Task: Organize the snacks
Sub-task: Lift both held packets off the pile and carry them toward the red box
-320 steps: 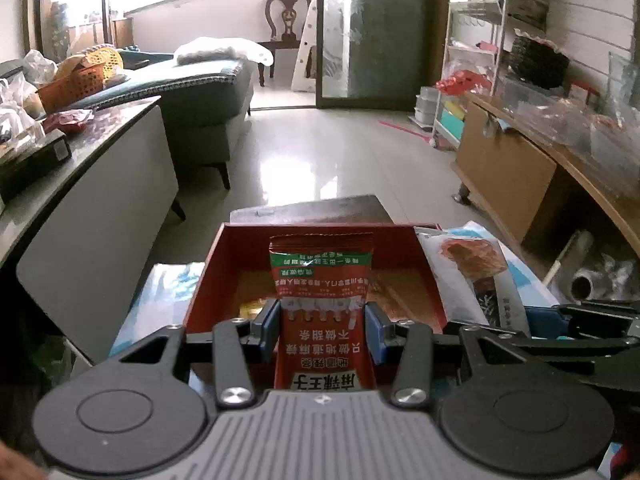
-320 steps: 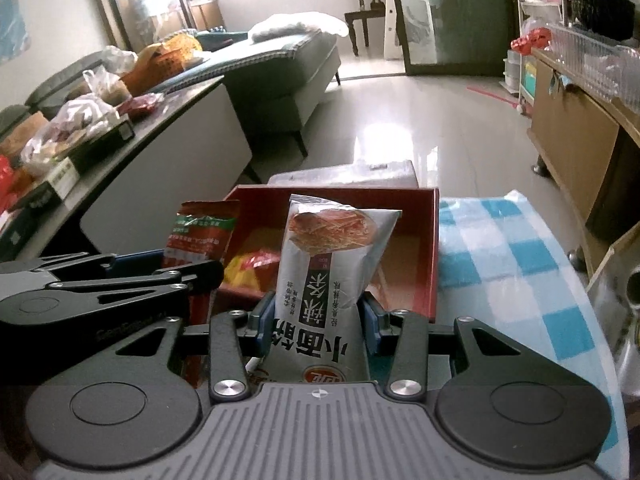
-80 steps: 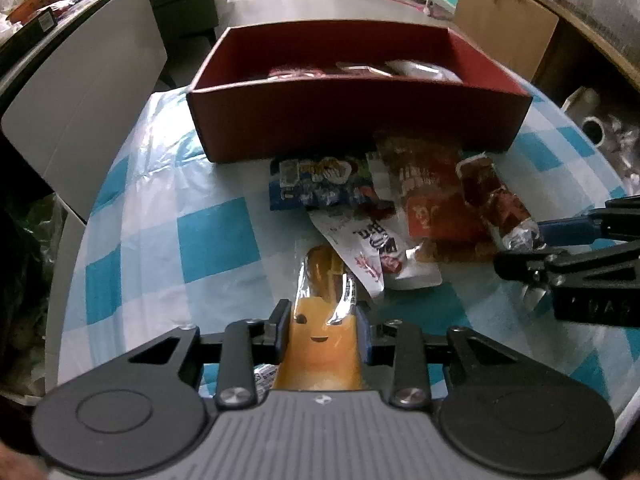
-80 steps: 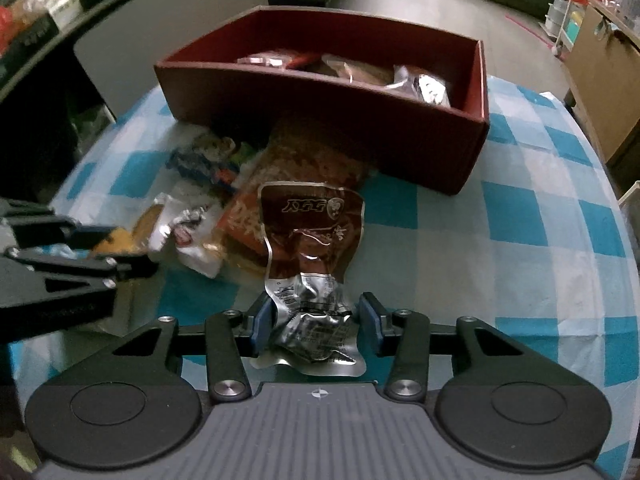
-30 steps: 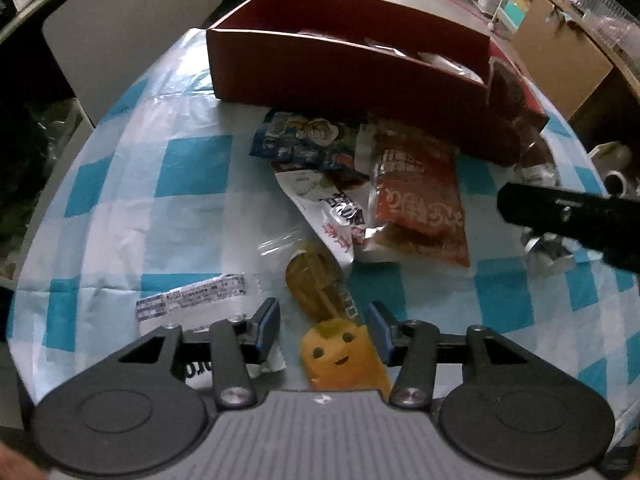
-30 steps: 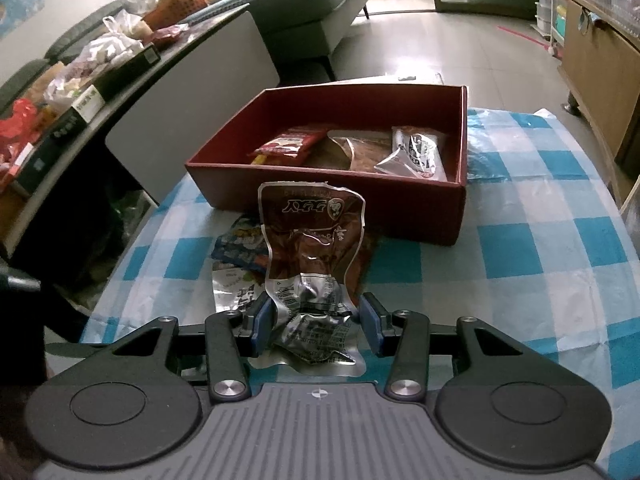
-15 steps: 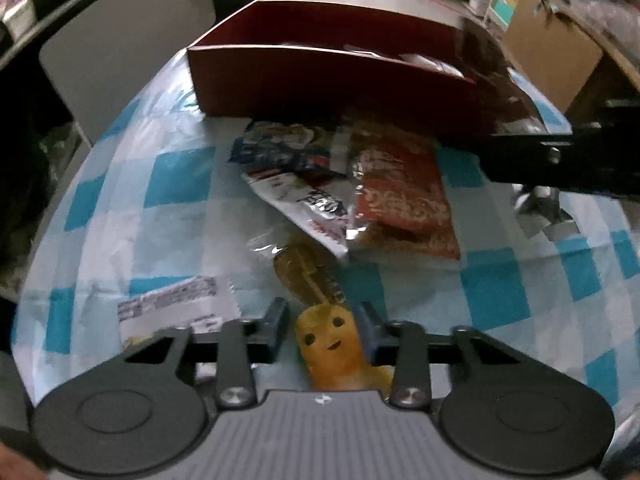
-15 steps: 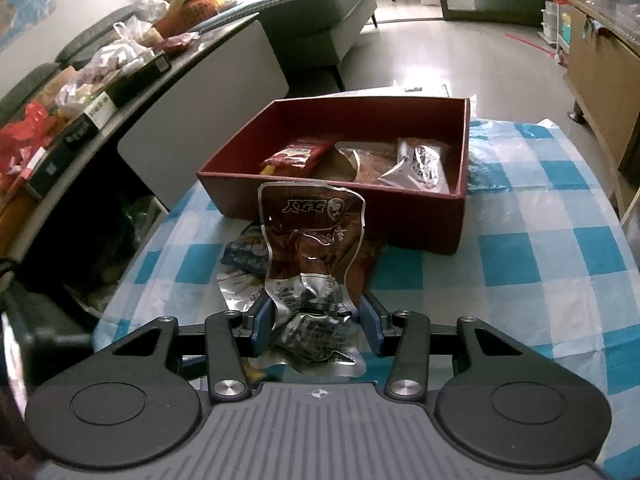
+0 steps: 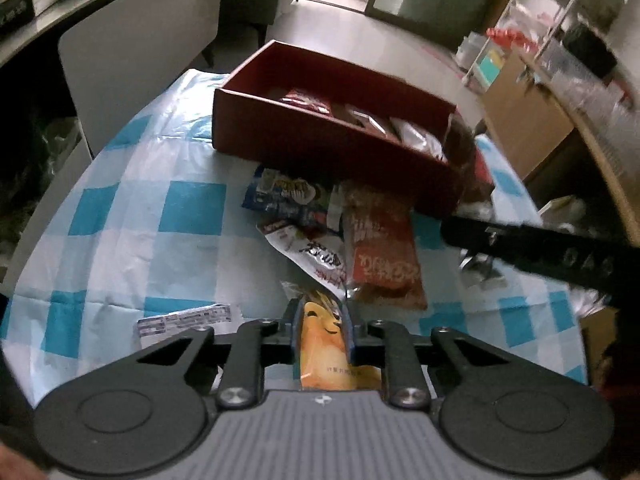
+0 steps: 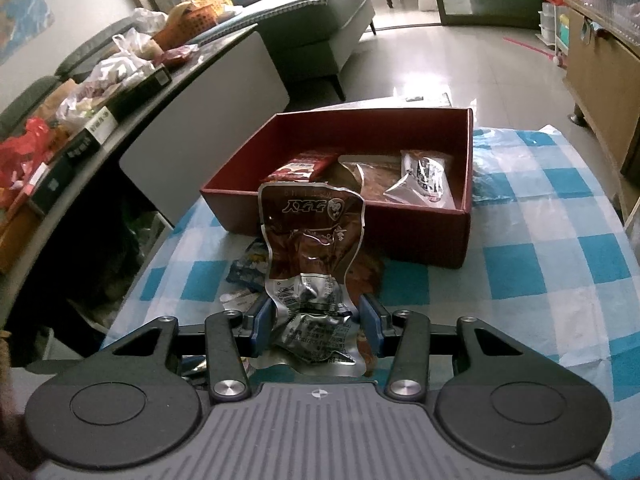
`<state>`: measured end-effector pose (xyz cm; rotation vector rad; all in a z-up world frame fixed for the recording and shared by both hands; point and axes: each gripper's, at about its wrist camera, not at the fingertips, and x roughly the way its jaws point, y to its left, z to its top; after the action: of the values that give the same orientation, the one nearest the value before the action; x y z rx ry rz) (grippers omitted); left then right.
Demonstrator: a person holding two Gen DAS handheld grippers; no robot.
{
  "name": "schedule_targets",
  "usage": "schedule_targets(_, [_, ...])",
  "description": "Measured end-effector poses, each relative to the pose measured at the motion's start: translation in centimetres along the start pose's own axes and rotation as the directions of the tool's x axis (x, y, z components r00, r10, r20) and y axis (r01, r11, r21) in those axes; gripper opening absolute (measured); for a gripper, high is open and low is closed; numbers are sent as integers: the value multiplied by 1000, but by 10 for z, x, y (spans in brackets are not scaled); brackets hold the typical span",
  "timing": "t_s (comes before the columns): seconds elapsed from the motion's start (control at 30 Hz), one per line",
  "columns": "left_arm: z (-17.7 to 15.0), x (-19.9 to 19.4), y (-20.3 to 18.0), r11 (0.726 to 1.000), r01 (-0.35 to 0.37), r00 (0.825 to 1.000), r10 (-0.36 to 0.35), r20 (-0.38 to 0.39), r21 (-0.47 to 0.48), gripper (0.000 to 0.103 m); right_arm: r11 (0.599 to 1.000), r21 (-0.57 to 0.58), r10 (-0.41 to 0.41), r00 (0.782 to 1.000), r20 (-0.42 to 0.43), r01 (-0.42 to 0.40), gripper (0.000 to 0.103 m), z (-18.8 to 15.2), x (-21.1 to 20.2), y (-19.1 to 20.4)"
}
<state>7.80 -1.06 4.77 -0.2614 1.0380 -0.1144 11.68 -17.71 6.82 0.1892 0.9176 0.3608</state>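
My left gripper [image 9: 322, 322] is shut on a yellow snack packet with a smiling face [image 9: 326, 344], held just above the checked tablecloth. My right gripper [image 10: 316, 320] is shut on a brown and silver foil packet [image 10: 312, 256] that stands upright in front of the dark red box [image 10: 424, 236]. The box [image 9: 320, 148] holds several snack packets. On the cloth in front of it lie a blue packet [image 9: 284, 196], a white packet [image 9: 312, 254] and an orange-red packet [image 9: 380, 248]. The right gripper's arm [image 9: 540, 250] crosses the left wrist view at right.
A white label strip [image 9: 184, 322] lies on the blue and white checked tablecloth [image 10: 560, 264] near the left gripper. A dark counter with bags and boxes [image 10: 92, 92] runs along the left. A wooden cabinet [image 10: 600, 64] stands at the right, a sofa [image 10: 320, 12] beyond.
My left gripper, open around the yellow packet one second ago, has shut on it and lifted a little. My right gripper has carried the foil packet closer toward the box.
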Motion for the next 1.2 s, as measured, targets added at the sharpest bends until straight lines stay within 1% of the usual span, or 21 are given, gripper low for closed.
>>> schedule_targets(0.1, [3,-4,5,1000,4,1000,-4,13,-5,12,1000,-3,4,1000,-4,-4,54,0,2,1])
schedule_targets(0.2, [4,-7,8,1000,27,1000,-27,7,-12,1,1000,-1,2,1000,-9,-2,54,1,3,2])
schedule_targets(0.27, [5,-8,10,999,45,999,-45,-1,-16,0,1000,-3,5,1000,-9,-5,54,1,4,2])
schedule_targets(0.33, [2,-7,7,998,52,999,-51,-20,39,1,1000,-2,6,1000,-11,-6,54,1,4,2])
schedule_targets(0.37, [-2,-5,3,997,36,999,-34,-25,72,3,1000,-1,5,1000,-12,-5,54,1,4,2])
schedule_targets(0.43, [-10,0,-4,992,4,999,0,-34,123,16,1000,-2,4,1000,-14,-4,54,1,4,1])
schedule_targets(0.47, [-16,6,-9,989,-11,999,18,-46,146,25,1000,-2,4,1000,-15,-4,54,1,4,1])
schedule_targets(0.53, [-27,12,-17,980,-19,997,34,-69,200,27,1000,-1,3,1000,-14,-3,54,1,3,1])
schedule_targets(0.57, [-34,14,-23,970,-19,996,40,-80,244,28,1000,-1,4,1000,-13,-4,54,1,3,2])
schedule_targets(0.63, [-46,18,-35,944,-27,996,54,-75,329,37,1000,2,7,1000,-12,-7,54,0,2,0])
schedule_targets(0.67, [-50,22,-42,923,-51,996,75,-48,382,45,1000,3,6,1000,-12,-6,54,-1,2,0])
schedule_targets(0.7, [-52,27,-47,902,-84,995,101,-18,424,47,1000,2,5,1000,-14,-5,54,-1,2,-1])
schedule_targets(0.73, [-53,34,-49,888,-128,990,143,0,443,47,1000,1,3,1000,-15,-3,54,-1,2,-2])
schedule_targets(0.77, [-54,38,-47,891,-125,990,143,-7,436,43,1000,2,2,1000,-17,-2,54,-2,1,-2])
schedule_targets(0.8, [-53,39,-43,909,-73,994,98,-40,409,25,1000,3,4,1000,-17,-4,54,-2,1,-2])
schedule_targets(0.83, [-52,39,-40,924,-38,995,69,-68,381,24,1000,0,4,1000,-17,-4,54,-2,1,-2])
schedule_targets(0.93, [-51,34,-35,934,-55,994,85,-72,352,17,1000,-2,4,1000,-15,-4,54,-2,0,-3])
schedule_targets(1.03, [-46,27,-29,958,-25,995,51,-83,285,10,1000,4,2,1000,-6,-2,54,-2,-2,-4])
schedule_targets(1.1, [-40,23,-25,967,-13,997,32,-73,254,8,1000,7,4,1000,1,-4,54,-1,-3,-3])
schedule_targets(1.2, [-30,15,-24,972,13,999,-3,-44,234,8,1000,6,1,1000,6,-1,54,-1,-2,-2])
